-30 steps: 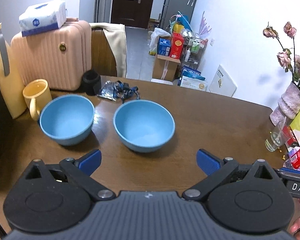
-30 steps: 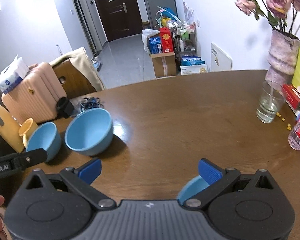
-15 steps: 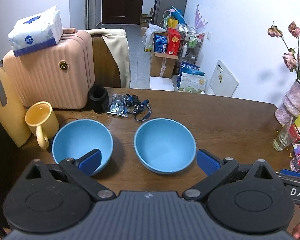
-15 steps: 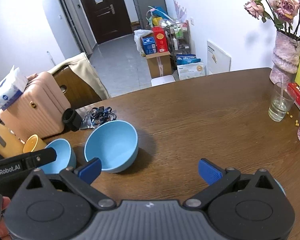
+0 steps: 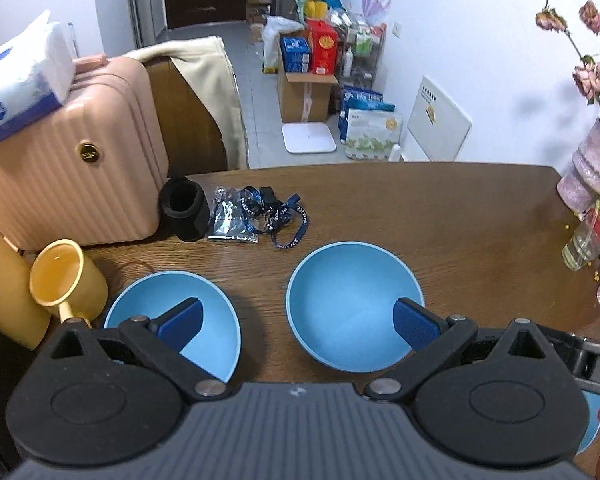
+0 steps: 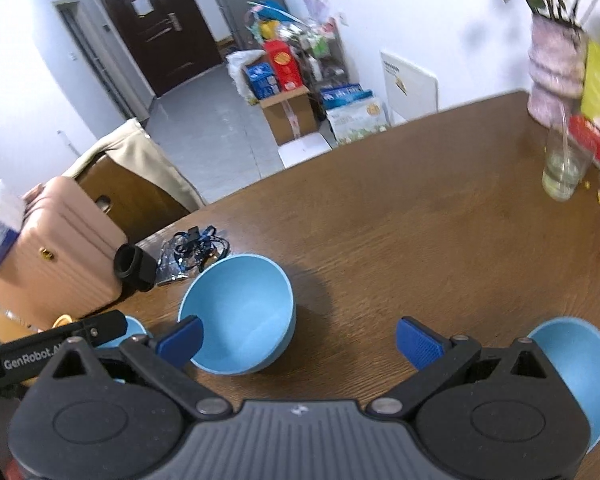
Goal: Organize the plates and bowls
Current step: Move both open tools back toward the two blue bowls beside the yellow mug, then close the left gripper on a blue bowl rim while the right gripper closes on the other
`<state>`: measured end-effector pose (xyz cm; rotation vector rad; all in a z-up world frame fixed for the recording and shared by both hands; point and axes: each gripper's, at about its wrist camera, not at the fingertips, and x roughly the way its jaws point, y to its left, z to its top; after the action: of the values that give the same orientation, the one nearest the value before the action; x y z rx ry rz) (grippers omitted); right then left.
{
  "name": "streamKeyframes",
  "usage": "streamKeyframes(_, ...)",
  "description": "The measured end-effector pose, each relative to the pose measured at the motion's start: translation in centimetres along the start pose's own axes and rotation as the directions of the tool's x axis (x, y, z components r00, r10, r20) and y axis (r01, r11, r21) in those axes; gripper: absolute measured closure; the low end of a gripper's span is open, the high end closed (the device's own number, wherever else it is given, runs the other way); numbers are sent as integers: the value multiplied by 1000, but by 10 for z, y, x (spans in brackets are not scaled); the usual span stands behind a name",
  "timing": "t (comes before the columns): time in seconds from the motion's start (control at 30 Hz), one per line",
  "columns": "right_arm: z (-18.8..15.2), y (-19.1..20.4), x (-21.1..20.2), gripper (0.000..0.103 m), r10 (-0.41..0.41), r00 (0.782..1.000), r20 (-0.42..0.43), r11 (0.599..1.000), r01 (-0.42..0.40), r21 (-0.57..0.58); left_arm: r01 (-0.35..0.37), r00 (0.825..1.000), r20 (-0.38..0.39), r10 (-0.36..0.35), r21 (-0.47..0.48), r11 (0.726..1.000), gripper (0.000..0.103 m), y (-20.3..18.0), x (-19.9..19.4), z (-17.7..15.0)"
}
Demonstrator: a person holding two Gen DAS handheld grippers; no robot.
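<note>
Bowls (image 5: 355, 312) look rigid, smooth, probably slippery; I'd pinch a rim. My left gripper (image 5: 296, 322) and right gripper (image 6: 298, 338) both gape, empty.

Three blue bowls (image 6: 240, 312) (image 6: 580, 368) (image 5: 172, 320); one yellow mug (image 5: 66, 284); one drinking glass (image 6: 562, 172). One vase (image 6: 554, 76); one pink suitcase (image 5: 68, 160); one tissue pack (image 5: 16, 76).

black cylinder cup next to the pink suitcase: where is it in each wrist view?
Left wrist: black cup stands left of centre, at the suitcase's right edge.
Right wrist: black cup lies at far left, mid-height, beside the suitcase.
Shared landmark: the blue lanyard bundle just to its right.
</note>
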<state>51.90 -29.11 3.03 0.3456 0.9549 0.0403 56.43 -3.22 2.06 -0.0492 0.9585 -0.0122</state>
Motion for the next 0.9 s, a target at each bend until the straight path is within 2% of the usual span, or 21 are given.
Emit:
streamKeyframes(0.13, -1, 2, 22, 4, -9, 999, -42, 999, 11, 37, 15, 999, -38, -14, 23, 1000, 0, 2, 21, 6)
streamKeyframes(0.37, 0, 4, 54, 12, -52, 997, -54, 995, 56, 83, 25, 996, -88, -21, 43, 999, 1, 4, 61, 11)
streamKeyframes(0.5, 2, 5, 73, 17, -76, 995, -67, 992, 83, 97, 32, 993, -116, -27, 42, 999, 8, 6, 84, 14)
streamKeyframes(0.73, 3, 5, 112, 35, -84, 989, -120, 990, 97, 106, 43, 987, -156, -37, 33, 999, 24, 5, 117, 13)
streamKeyframes(0.9, 6, 6, 132, 38, -93, 984, -151, 989, 108, 97, 33, 983, -184, -26, 35, 999, 26, 5, 136, 24)
